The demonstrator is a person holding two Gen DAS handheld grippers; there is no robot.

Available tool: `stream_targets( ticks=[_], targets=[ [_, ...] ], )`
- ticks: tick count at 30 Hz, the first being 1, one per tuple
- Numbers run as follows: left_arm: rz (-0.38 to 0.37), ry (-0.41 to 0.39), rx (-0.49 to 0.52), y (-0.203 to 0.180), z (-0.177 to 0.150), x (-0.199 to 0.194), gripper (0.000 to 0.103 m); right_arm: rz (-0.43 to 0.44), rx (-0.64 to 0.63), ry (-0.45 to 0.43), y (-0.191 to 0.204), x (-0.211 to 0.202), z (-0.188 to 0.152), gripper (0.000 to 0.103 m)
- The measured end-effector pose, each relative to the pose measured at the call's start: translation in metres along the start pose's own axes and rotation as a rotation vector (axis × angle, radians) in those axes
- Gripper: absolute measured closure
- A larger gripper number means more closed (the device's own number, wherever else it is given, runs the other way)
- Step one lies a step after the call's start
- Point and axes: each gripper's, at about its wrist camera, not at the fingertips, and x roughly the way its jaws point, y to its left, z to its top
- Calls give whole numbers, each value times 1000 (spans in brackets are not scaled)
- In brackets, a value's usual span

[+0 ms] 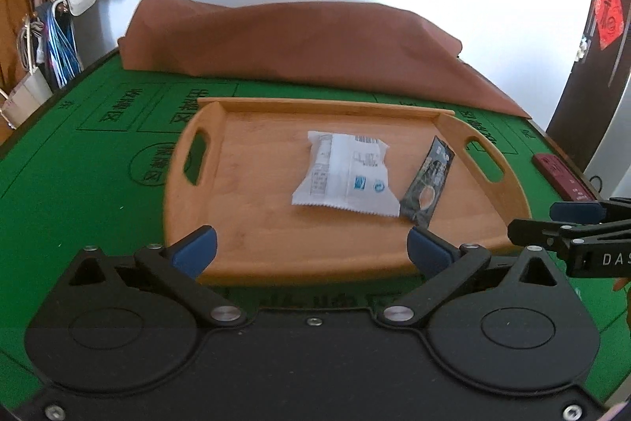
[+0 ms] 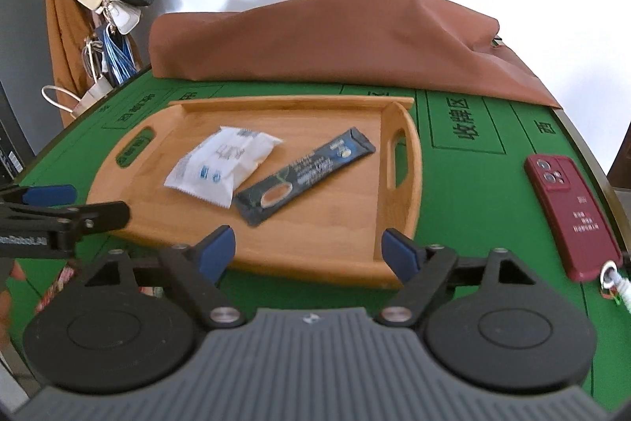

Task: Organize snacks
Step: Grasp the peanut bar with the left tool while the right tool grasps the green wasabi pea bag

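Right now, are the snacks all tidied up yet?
Partly. A white snack packet and a dark stick sachet already lie side by side on the wooden tray. Both grippers, left and right, have open jaws and hold nothing. Something red peeks out by the right gripper's base, too hidden to tell if it's another snack.

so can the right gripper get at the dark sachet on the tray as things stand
Probably yes: the right gripper is open and empty, and the dark sachet lies flat on the tray just ahead, nothing between them.
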Motion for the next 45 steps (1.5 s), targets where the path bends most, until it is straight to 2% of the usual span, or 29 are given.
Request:
stream_targets(
  ticks=[14, 26, 29, 34, 40, 42, 45],
  targets=[
    [25, 22, 6, 21, -45, -20, 0, -88, 30, 9, -14, -22, -54, 13],
    [74, 25, -18, 42, -78, -45, 0, -157, 80, 27, -33, -42, -74, 12],
    [62, 25, -48, 47, -83, -51, 0, -157, 93, 35, -35, -42, -78, 11],
    [33, 28, -94, 48, -84, -59, 24, -162, 114, 45, -37, -40, -82, 11],
    [-3, 45, -86, 36, -83, -56, 30, -168, 99, 57, -33, -34, -83, 11],
    [6, 41, -68, 30, -83, -54, 31, -163, 100, 65, -31, -31, -84, 11],
    [-2, 42, -58, 24, -81, -53, 45, -159, 98, 65, -29, -28, -85, 12]
  ],
)
